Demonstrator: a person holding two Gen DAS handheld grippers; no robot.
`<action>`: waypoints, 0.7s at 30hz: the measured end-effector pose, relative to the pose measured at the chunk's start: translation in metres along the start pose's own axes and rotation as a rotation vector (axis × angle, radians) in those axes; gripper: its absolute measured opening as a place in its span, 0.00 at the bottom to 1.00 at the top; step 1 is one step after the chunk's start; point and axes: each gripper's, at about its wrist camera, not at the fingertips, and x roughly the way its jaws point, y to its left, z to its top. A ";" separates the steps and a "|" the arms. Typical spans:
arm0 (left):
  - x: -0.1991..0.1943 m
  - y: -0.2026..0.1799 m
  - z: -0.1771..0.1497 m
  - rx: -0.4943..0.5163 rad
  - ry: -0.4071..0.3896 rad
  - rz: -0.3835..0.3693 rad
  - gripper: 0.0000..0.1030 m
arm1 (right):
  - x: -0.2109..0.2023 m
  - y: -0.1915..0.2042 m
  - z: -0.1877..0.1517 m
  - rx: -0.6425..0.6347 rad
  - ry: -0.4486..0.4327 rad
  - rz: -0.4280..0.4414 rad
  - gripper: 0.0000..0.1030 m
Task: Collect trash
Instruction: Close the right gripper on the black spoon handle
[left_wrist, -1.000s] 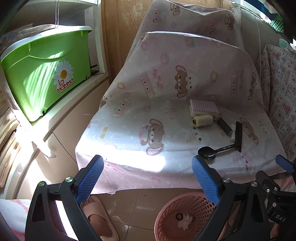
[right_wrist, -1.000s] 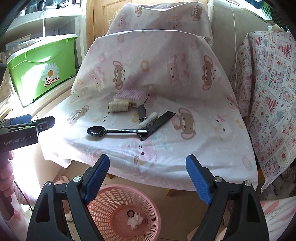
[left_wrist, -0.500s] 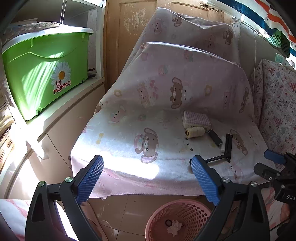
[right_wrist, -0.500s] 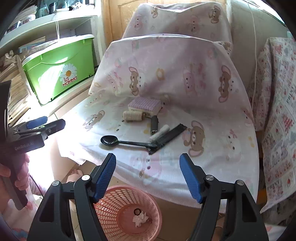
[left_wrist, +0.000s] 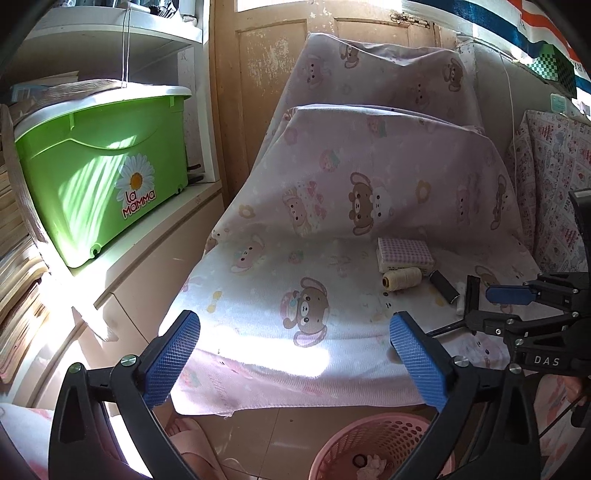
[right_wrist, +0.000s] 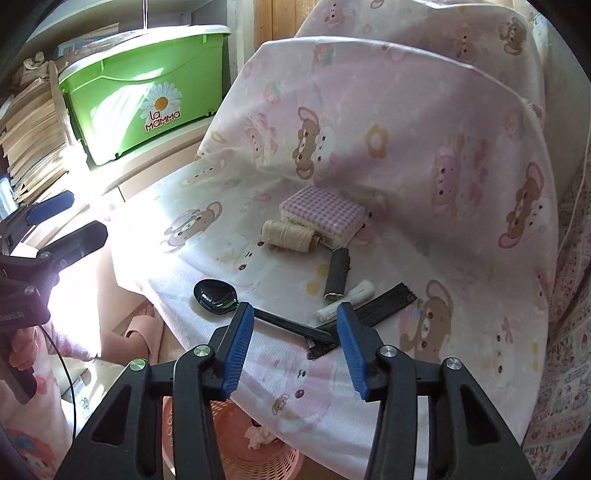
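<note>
A black plastic spoon lies on the bear-print cloth near its front edge. My right gripper hangs just over the spoon's handle, its jaws closing on either side of it; the pads do not touch it. Beside the handle lie a black wrapper strip, a small white roll and a black cylinder. My left gripper is open and empty before the cloth's front edge. A pink basket on the floor below holds a crumpled tissue.
A cream thread spool and a purple gingham box sit behind the spoon. A green tub stands on the left shelf beside stacked paper. A patterned cloth hangs at right. A slippered foot is on the floor.
My right gripper has moved in close over the spoon's handle, rolled somewhat, and its jaws have narrowed. The left gripper has tilted up slightly and stays wide open.
</note>
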 end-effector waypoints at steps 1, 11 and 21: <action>0.001 0.000 0.000 -0.002 0.002 0.003 0.99 | 0.006 0.001 0.000 -0.005 0.017 0.024 0.45; 0.014 -0.001 0.003 0.020 0.000 0.045 0.99 | 0.047 0.004 0.013 -0.068 0.102 0.158 0.42; -0.005 -0.026 0.003 0.146 -0.075 0.043 0.99 | 0.048 0.020 0.003 -0.167 0.147 0.133 0.18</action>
